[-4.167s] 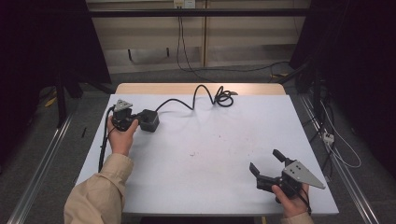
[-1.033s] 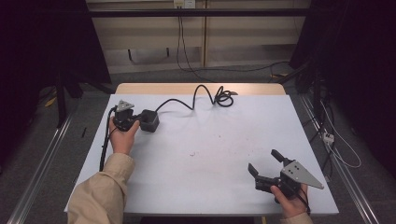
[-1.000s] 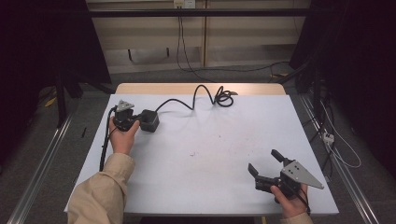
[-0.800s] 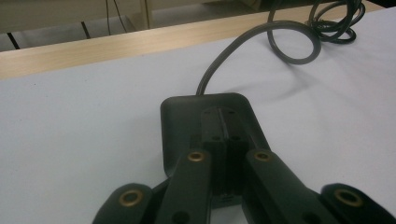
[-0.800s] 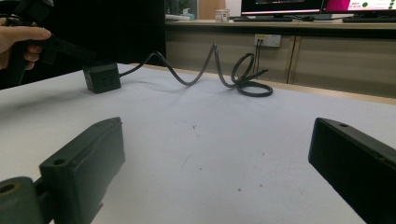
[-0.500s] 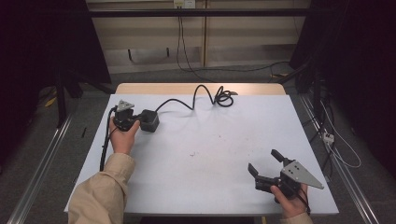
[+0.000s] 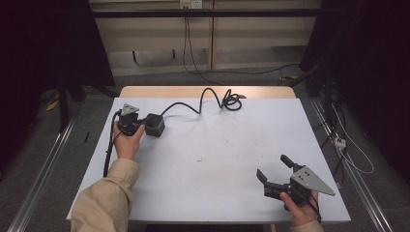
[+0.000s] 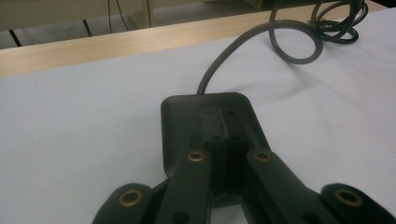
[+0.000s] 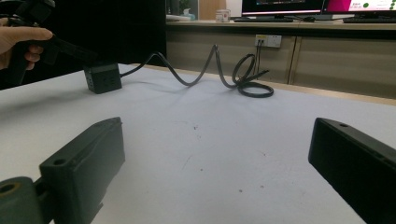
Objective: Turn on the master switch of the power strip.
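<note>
**Power cube pinned at the table's far left corner**

Power cube (image 7: 154,125) sat near the far left corner of the white table (image 7: 227,159), its black cord (image 7: 203,99) looping back to a coil at the far edge. My left gripper (image 8: 225,175) had its jaws pressed together against the cube's near side, apparently gripping a small ridge there. My right gripper (image 7: 276,174) rested well apart, jaws wide. I judged that so thin a hold might slip if the stiff cord tugged the cube.
</note>
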The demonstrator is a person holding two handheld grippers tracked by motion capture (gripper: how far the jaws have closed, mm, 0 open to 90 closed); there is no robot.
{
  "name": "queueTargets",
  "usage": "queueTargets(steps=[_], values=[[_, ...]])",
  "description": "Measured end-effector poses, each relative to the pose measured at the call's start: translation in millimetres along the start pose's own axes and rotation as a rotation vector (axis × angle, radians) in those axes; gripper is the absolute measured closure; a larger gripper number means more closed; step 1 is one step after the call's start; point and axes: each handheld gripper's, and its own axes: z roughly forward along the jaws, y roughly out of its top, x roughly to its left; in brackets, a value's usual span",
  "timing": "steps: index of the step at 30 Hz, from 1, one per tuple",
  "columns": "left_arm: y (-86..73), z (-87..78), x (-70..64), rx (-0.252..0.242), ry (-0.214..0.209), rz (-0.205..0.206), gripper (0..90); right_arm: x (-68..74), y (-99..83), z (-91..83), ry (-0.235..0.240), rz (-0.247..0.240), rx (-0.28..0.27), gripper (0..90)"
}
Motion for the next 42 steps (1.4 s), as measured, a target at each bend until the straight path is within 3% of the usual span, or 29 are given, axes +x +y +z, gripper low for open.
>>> queueTargets(steps=[15,18,35,42], values=[[0.3,0.2,-3.8,0.008,0.027,0.032,90.0,1.1,0.7,0.2,0.004,0.003,-0.003,3.0],[0.1,0.1,-2.9,0.009,0.022,0.011,90.0,1.3,0.8,0.3,0.003,0.002,-0.002,3.0],[-0.3,0.3,-3.1,0.012,0.027,-0.002,90.0,0.8,0.6,-0.2,0.002,-0.001,-0.003,3.0],[-1.1,0.2,-2.0,0.004,0.021,-0.037,90.0,0.7,0.4,-0.2,0.002,0.003,-0.004,3.0]])
